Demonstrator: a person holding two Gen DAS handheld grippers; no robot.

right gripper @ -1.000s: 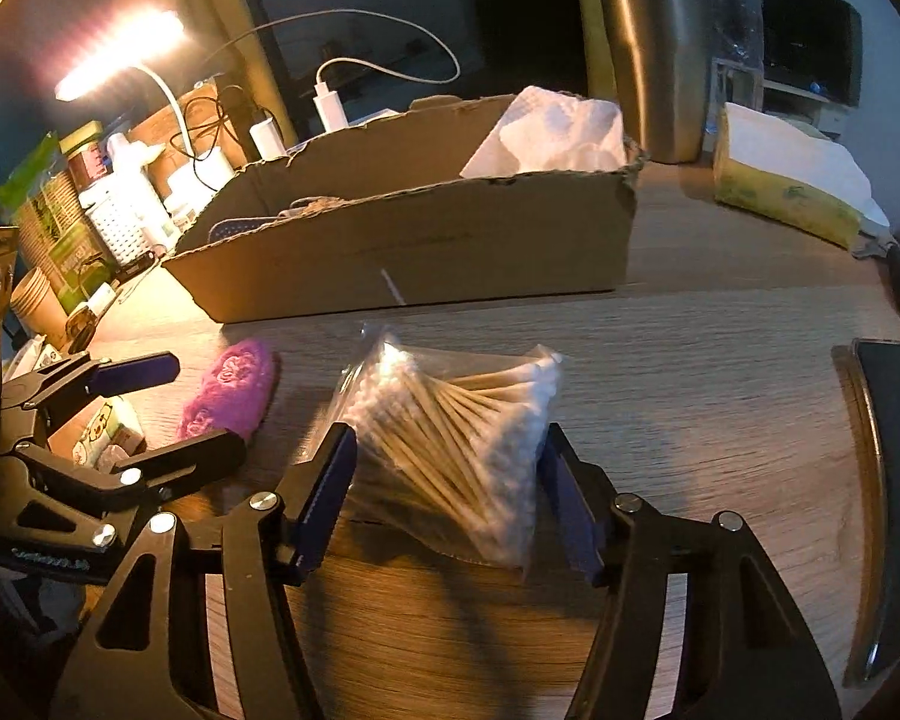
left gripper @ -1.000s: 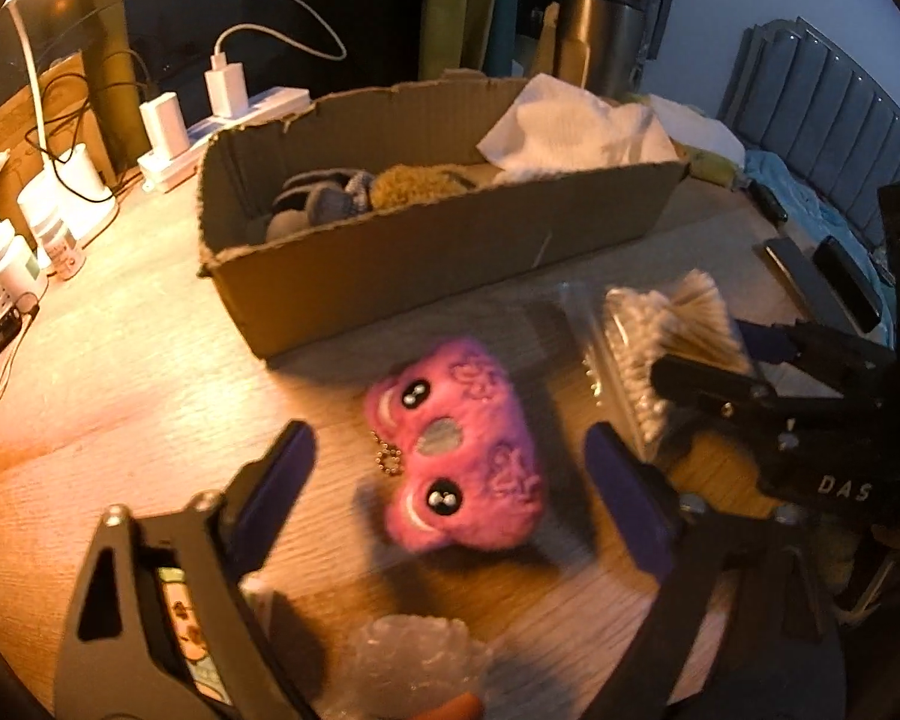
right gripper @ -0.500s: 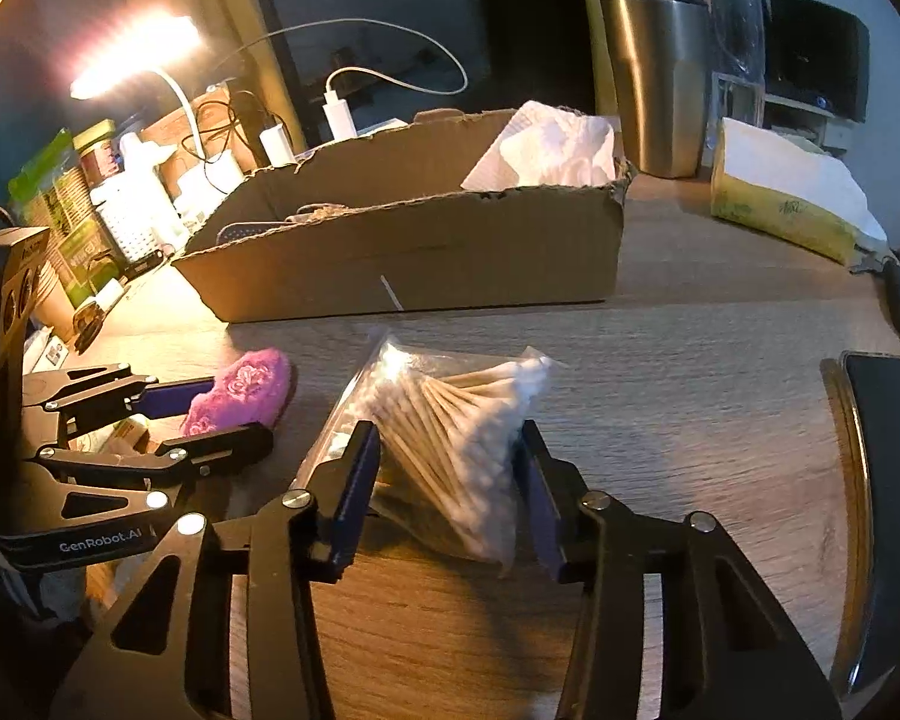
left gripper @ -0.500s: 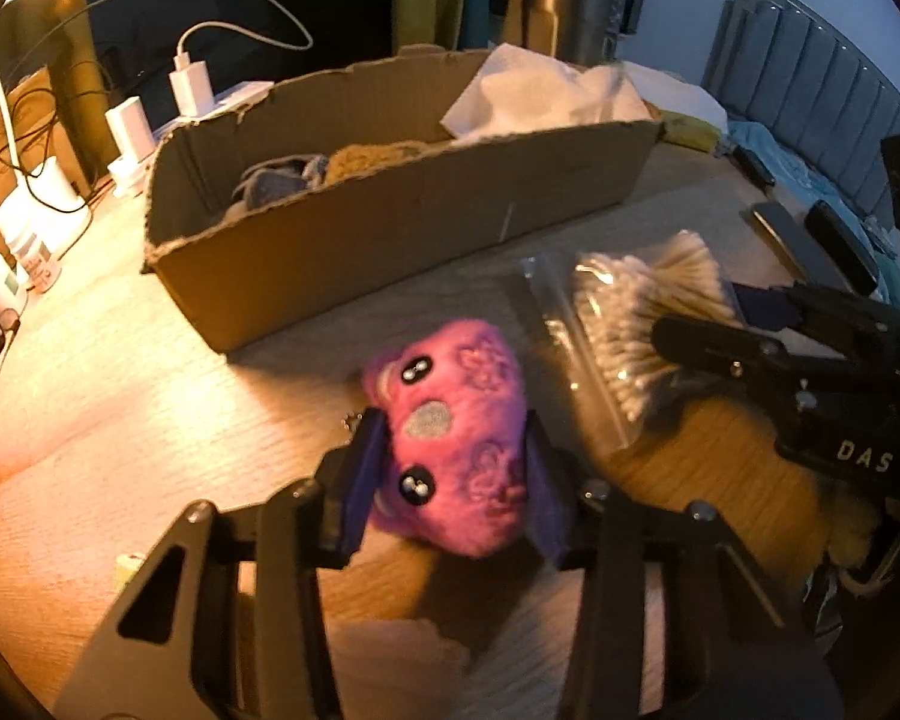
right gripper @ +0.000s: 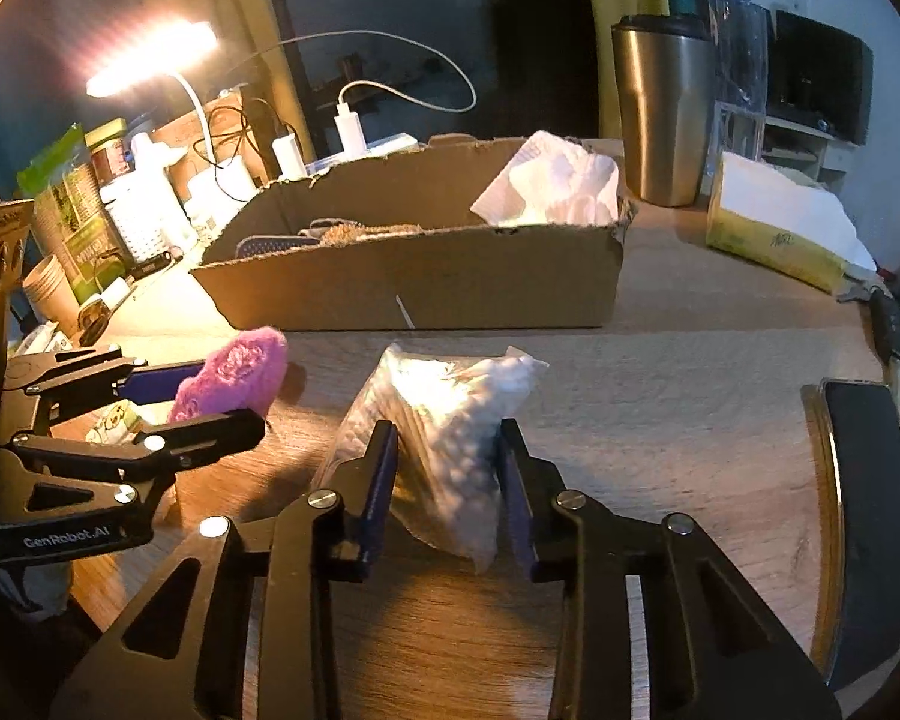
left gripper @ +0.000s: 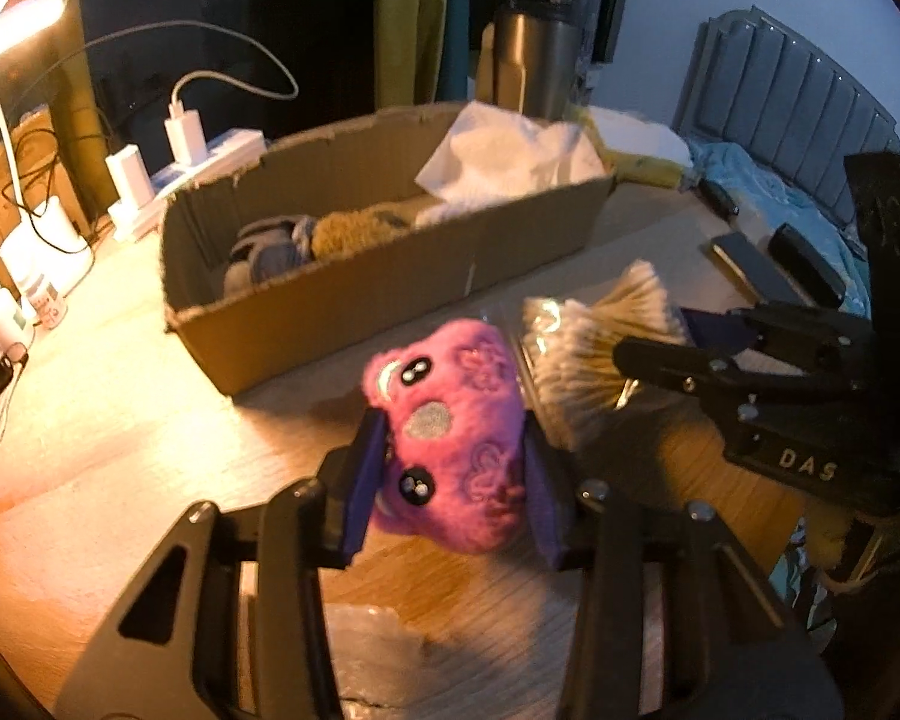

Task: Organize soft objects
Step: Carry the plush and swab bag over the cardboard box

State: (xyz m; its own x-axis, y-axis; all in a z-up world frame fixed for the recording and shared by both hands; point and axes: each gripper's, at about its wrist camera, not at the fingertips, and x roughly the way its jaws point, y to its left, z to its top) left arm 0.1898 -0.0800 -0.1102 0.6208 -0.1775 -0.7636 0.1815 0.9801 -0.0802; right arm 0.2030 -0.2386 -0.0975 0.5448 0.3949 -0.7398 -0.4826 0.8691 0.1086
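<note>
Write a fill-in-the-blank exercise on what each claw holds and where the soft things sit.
1. The left claw is shut on the fuzzy ____ plush toy.
2. The right claw grips the clear plastic bag of cotton ____.
3. White crumpled tissue lies inside the long brown ____ box.
4. The steel tumbler stands ____ that box.

Missing words: pink; swabs; cardboard; behind

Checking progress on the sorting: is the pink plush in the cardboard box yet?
Out. The pink plush sits clamped in the left gripper, in front of the cardboard box.
</note>
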